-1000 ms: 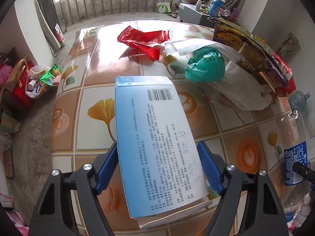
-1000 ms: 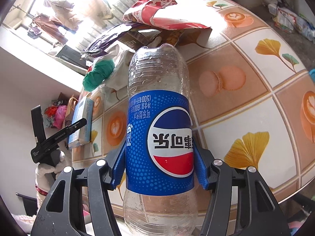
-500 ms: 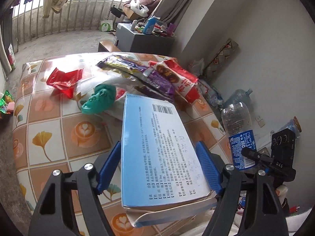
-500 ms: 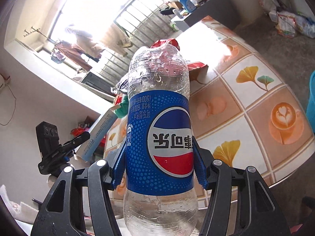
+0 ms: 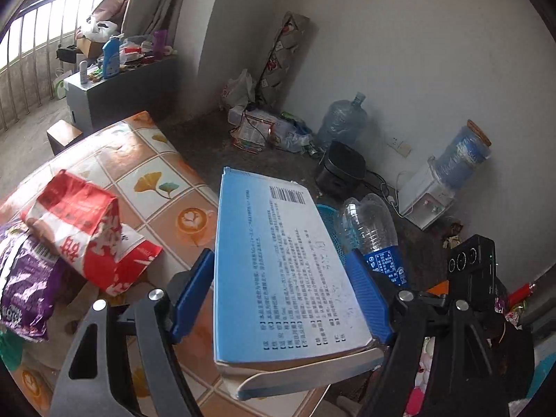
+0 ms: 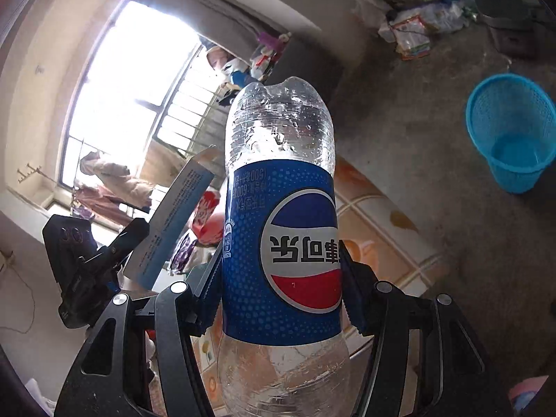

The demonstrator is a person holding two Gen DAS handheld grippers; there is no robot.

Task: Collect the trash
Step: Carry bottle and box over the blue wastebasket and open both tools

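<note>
We see the tiled table with ginkgo-leaf and coffee-cup pattern [image 5: 153, 187] below and left of both claws. The round blue plastic mesh basket [image 6: 510, 132] stands on the grey floor beyond the table edge. Our left claw [image 5: 281, 295] is clamped on the flat light-blue cardboard box with barcode [image 5: 278, 264]. Our right claw [image 6: 281, 288] is clamped on the clear plastic cola bottle with blue label [image 6: 281, 229], held upside down. A red-and-white snack bag [image 5: 83, 232] lies on the table.

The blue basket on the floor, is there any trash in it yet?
No, the blue basket looks empty in the right wrist view, with only its bare bottom showing, while the bottle sits clamped in the right gripper's jaws.
</note>
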